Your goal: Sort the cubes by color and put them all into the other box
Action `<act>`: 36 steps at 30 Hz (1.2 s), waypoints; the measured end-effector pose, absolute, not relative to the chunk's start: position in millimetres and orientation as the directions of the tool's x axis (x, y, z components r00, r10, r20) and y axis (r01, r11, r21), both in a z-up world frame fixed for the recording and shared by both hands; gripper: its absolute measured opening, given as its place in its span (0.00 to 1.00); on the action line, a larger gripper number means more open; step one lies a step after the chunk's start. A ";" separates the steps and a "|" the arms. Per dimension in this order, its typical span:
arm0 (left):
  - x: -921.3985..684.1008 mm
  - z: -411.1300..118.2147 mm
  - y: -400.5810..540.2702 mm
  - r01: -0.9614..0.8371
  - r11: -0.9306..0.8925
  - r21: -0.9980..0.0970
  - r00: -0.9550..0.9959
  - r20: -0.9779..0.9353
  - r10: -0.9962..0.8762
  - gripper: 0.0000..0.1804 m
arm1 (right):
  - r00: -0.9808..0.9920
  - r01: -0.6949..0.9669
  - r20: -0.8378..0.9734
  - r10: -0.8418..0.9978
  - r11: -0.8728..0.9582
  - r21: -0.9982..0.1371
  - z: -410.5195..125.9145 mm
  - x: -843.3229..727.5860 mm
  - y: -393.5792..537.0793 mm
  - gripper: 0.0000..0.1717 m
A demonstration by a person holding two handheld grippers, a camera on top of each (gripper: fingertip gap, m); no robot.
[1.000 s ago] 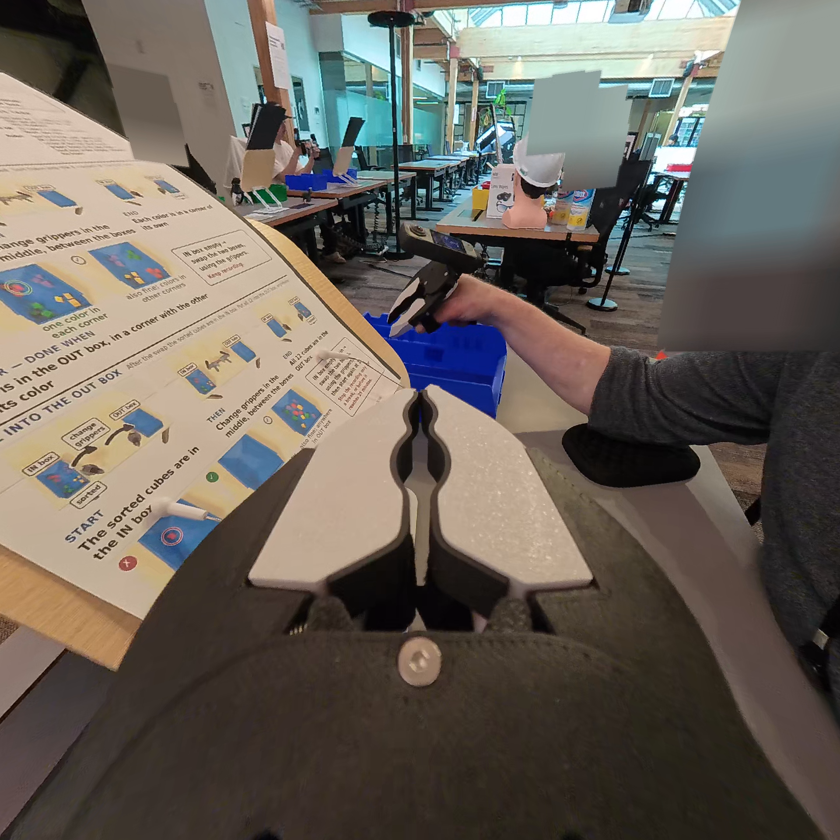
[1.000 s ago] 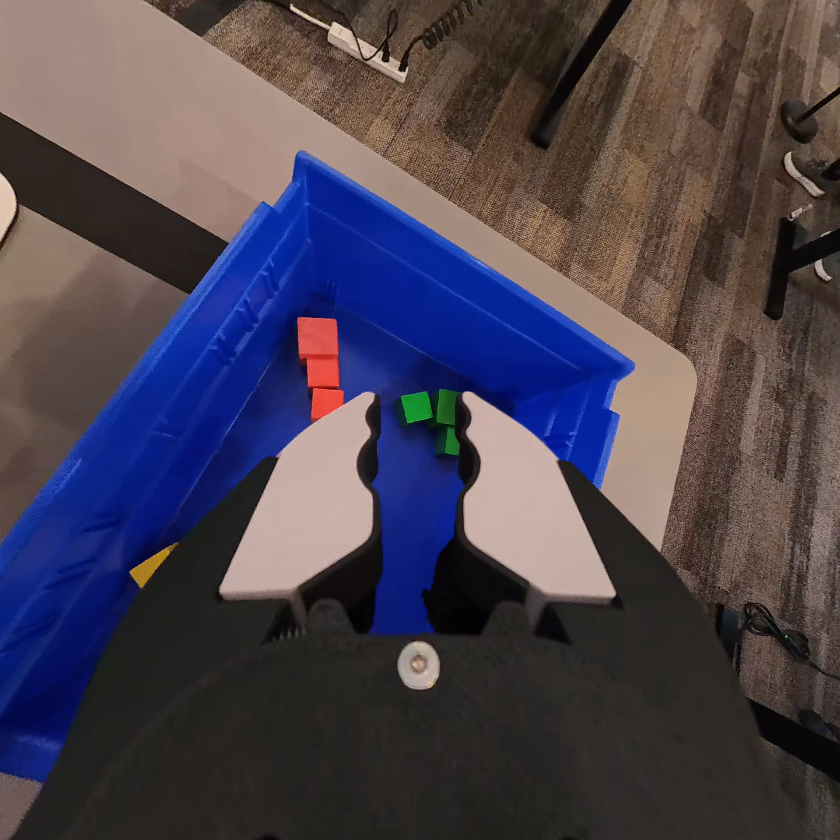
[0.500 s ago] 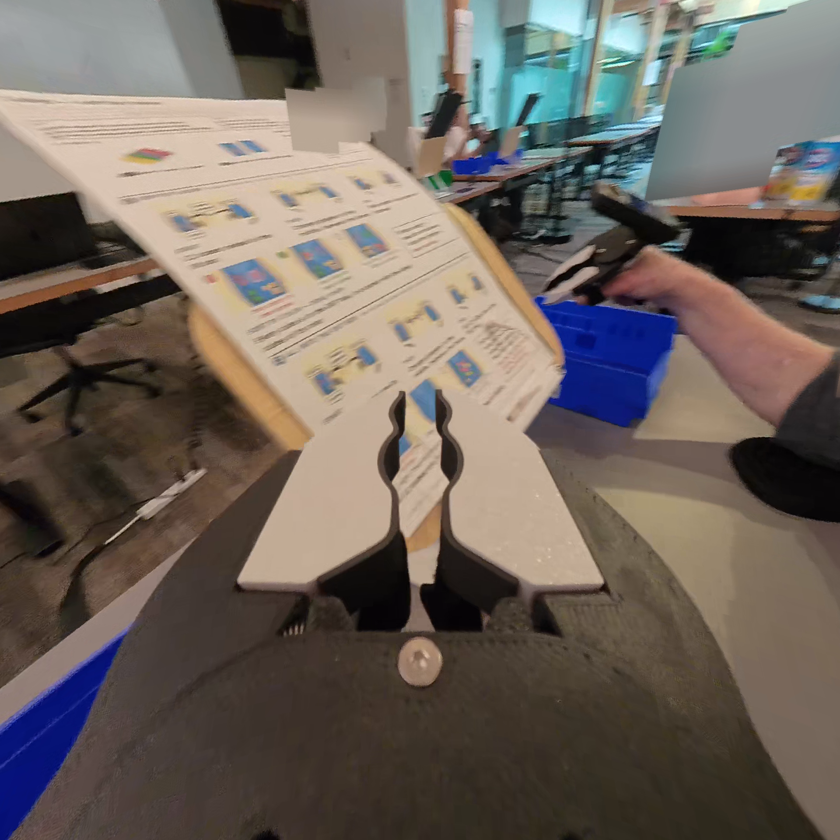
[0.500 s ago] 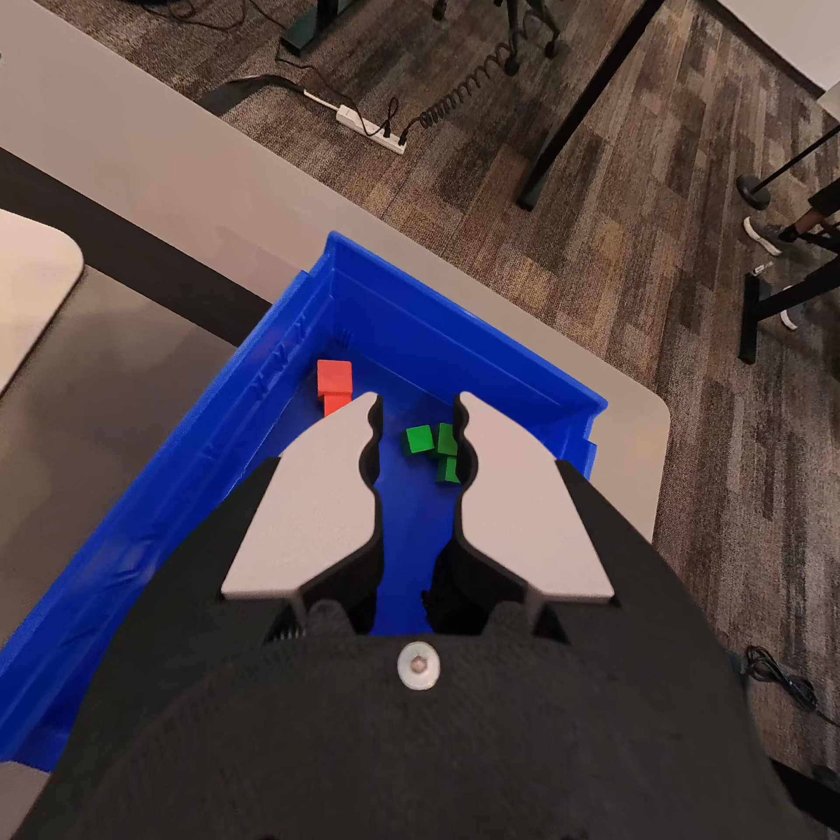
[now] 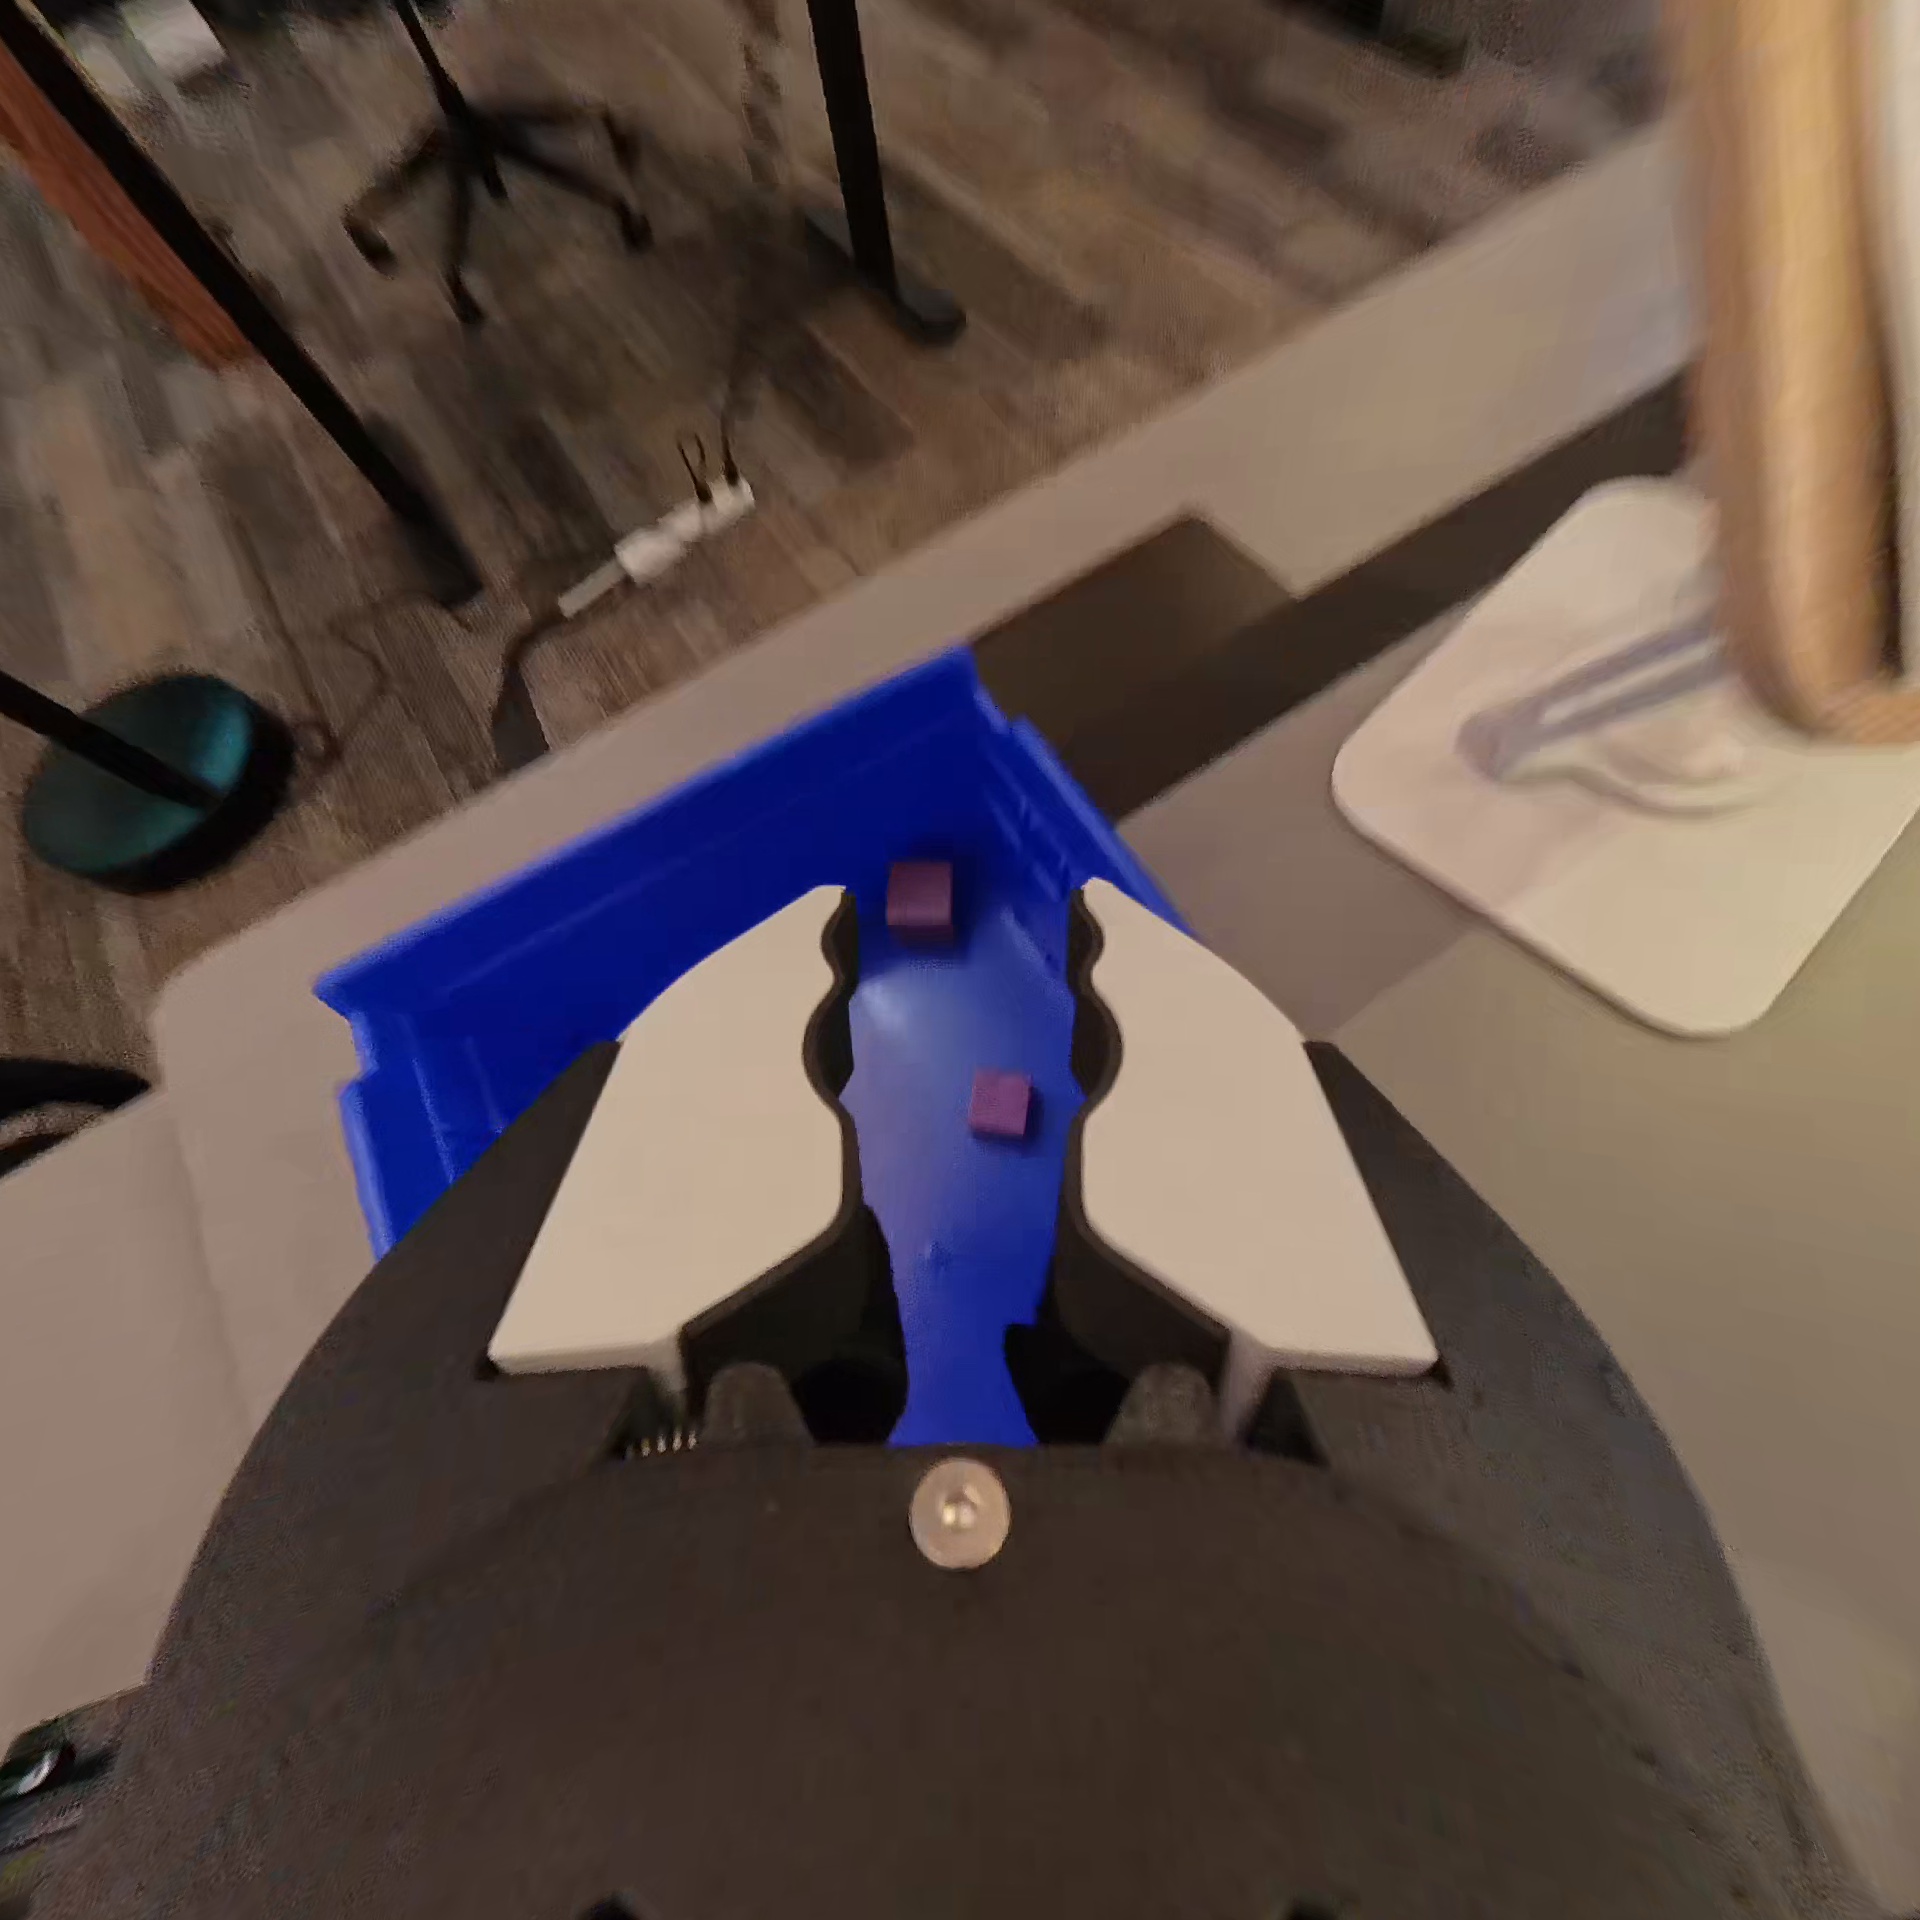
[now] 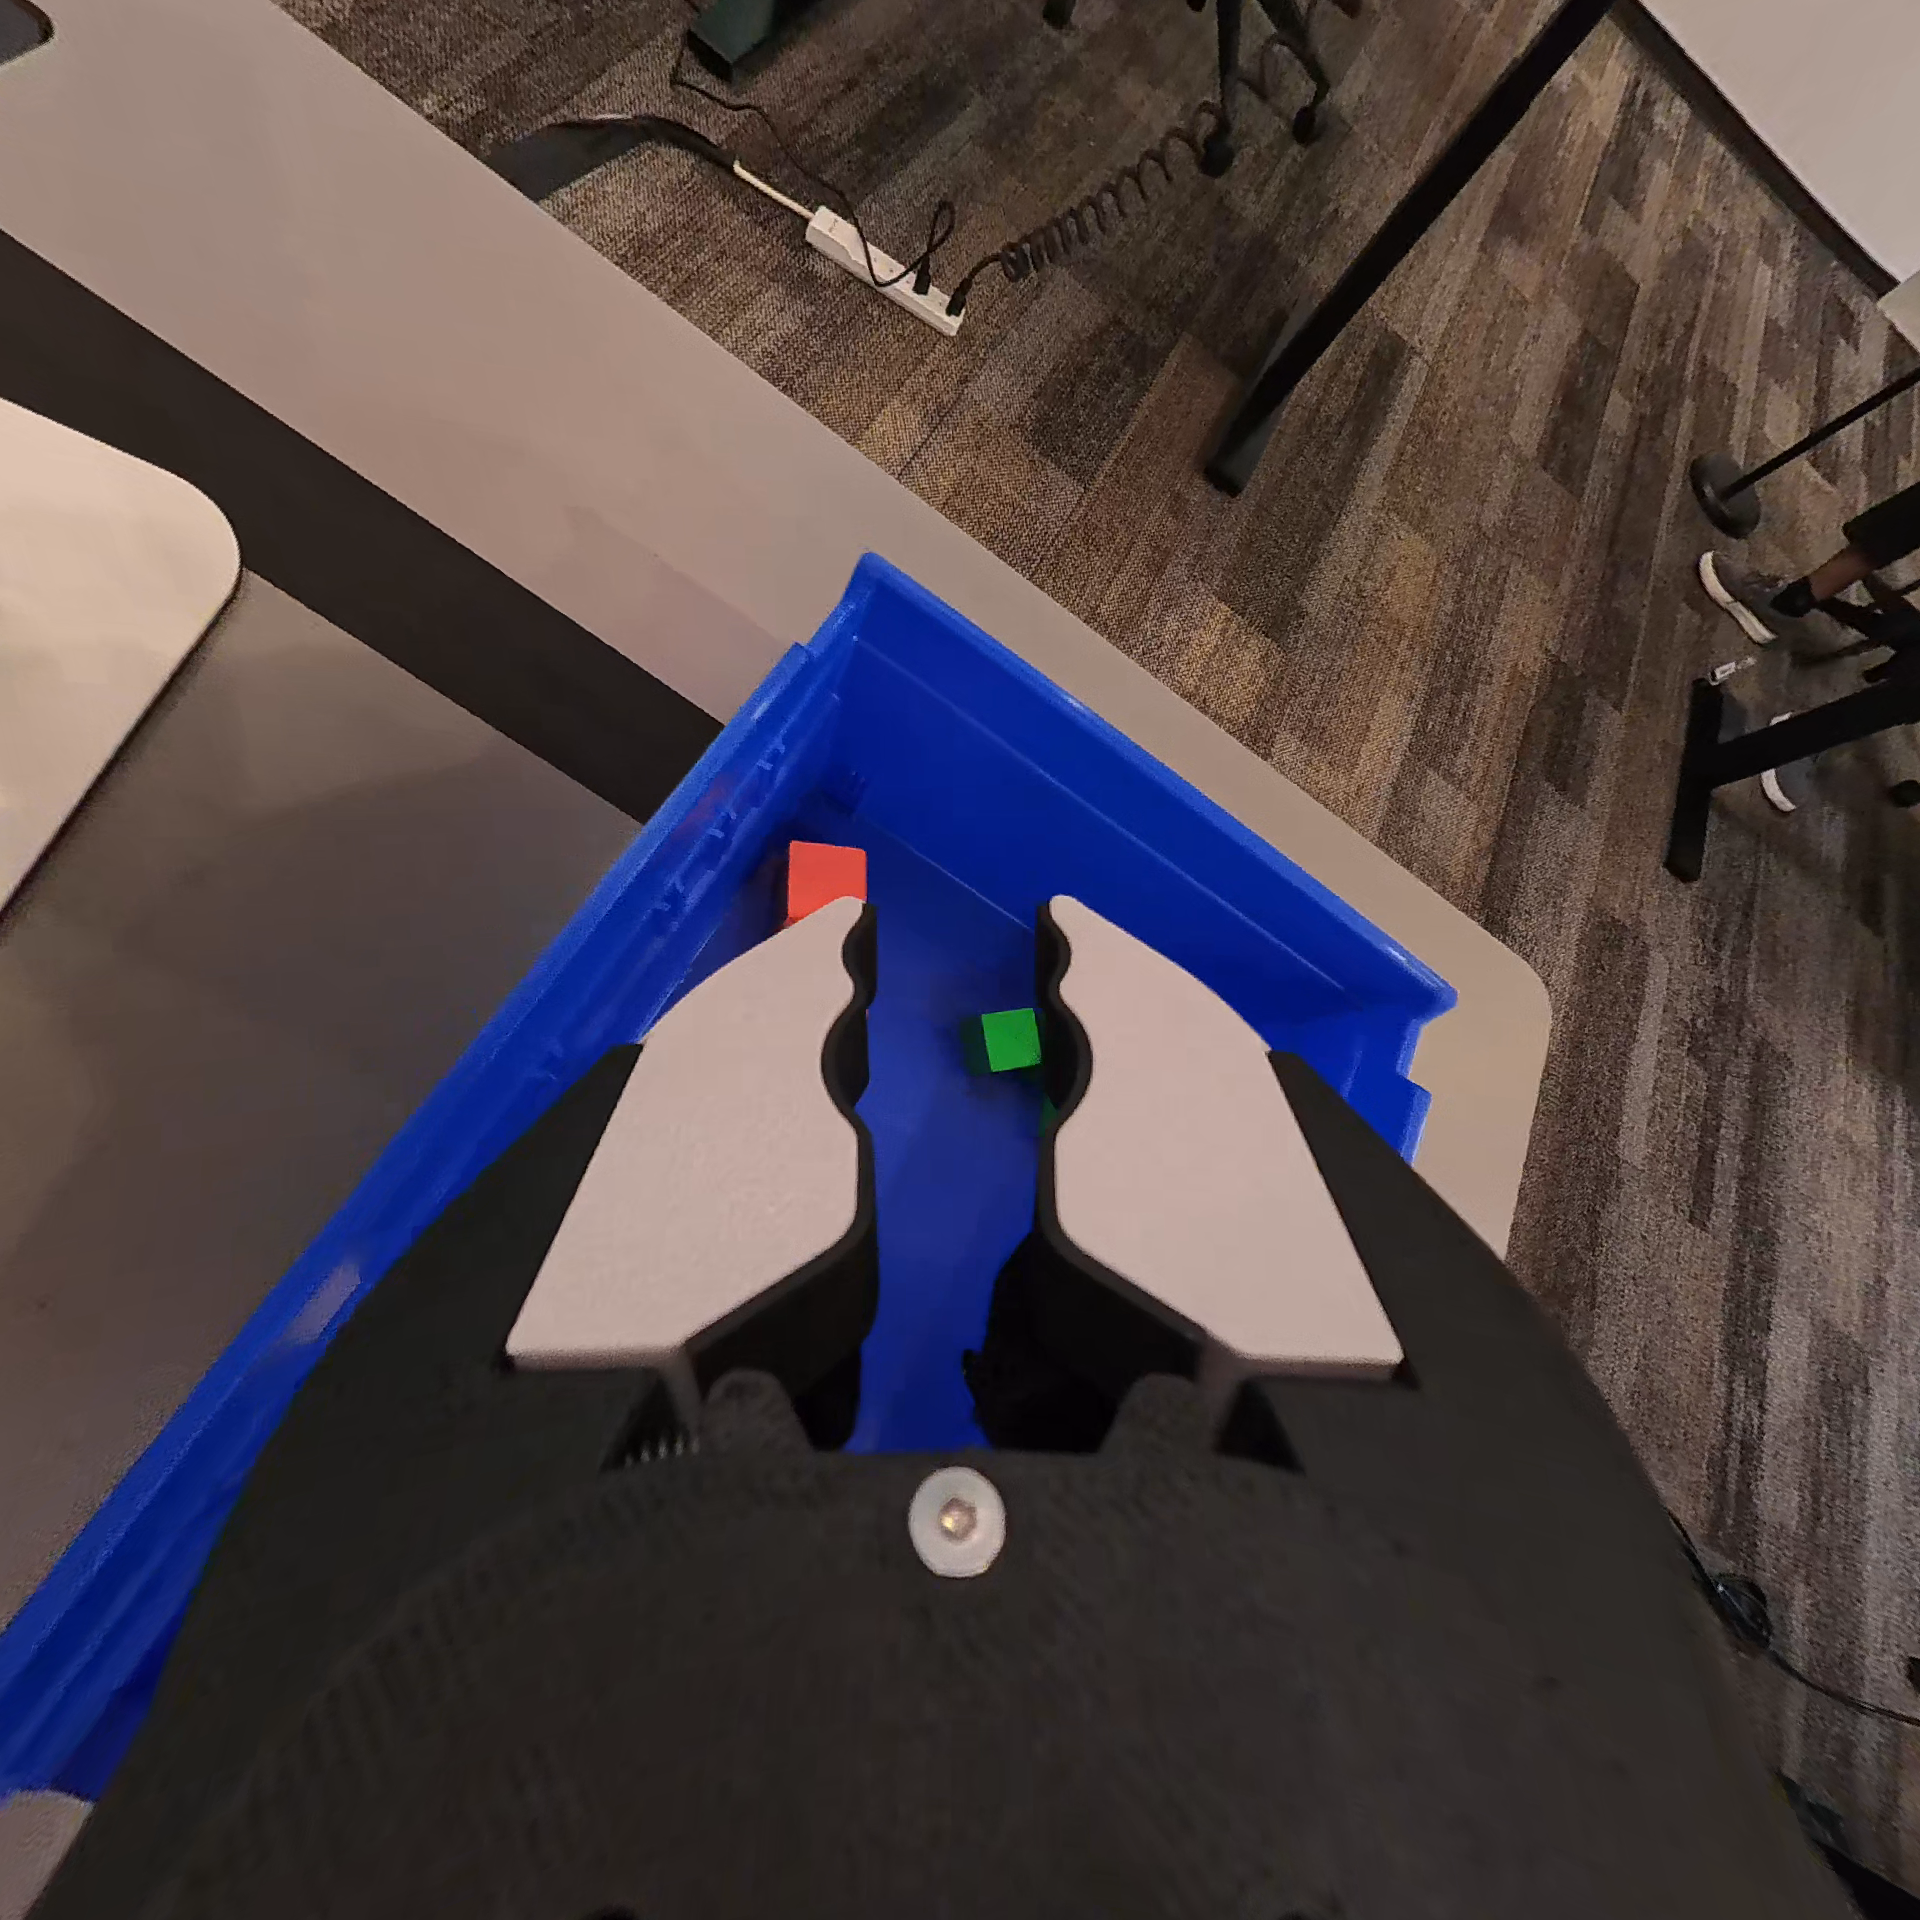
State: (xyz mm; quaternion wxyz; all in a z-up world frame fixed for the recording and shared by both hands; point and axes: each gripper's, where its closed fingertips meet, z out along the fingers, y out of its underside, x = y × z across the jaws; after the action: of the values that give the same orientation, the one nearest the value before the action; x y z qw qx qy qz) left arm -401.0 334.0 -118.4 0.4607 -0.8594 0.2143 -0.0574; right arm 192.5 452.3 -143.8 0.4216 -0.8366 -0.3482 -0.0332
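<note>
Two blue boxes sit on the grey worktop (image 6: 436,343), one under each of my grippers, and past the worktop edge lies a floor of brown patterned carpet (image 6: 1455,436). A dark strip (image 6: 343,582) crosses the worktop, and a pale rounded base plate (image 5: 1621,831) of a stand rests on it near my left side. Under my left gripper (image 5: 961,914) the blue box (image 5: 665,914) shows its far corner; my fingers (image 5: 707,1091) there are spread apart and grasp nothing, hovering over the box floor. Under my right gripper (image 6: 951,914) the other blue box (image 6: 1122,831) runs along the worktop edge near its rounded corner; those fingers (image 6: 717,1122) are likewise released, with bare blue floor between them. On the carpet lies a white power strip (image 6: 883,270) with a coiled cable plugged in. Smallest are the cubes. In the left box one purple cube (image 5: 920,896) lies near the far corner, just beyond my fingertips, and a second purple cube (image 5: 1000,1103) lies on the floor seen between my fingers, touched by neither. In the right box a red cube (image 6: 826,878) sits by the far left corner, partly hidden behind my left fingertip, and a green cube (image 6: 1010,1039) lies on the floor close beside my right finger; I cannot tell whether another green piece hides beneath it.
</note>
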 end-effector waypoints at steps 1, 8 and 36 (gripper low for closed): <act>-404.5 -135.9 333.9 -0.338 -0.530 -0.778 0.895 -0.091 -0.437 0.22 | 0.754 0.610 0.347 0.557 -0.400 -0.684 -143.9 191.1 452.0 0.17; -410.4 -230.3 328.7 -0.461 -0.705 -0.539 0.848 -0.034 -0.528 0.22 | 0.743 0.627 0.352 0.569 -0.406 -0.665 -150.9 185.8 451.5 0.17; -257.2 11.3 258.8 -0.017 -0.138 -0.990 0.515 0.110 -0.850 0.13 | 0.486 0.473 0.702 0.520 0.519 -0.712 37.8 37.9 305.7 0.16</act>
State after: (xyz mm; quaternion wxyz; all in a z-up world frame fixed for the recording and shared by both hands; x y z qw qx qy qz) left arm -257.2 258.8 11.3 0.5684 -0.6591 0.3287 -0.3666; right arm 37.9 305.7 37.8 0.7092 -0.4899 -0.5067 0.0166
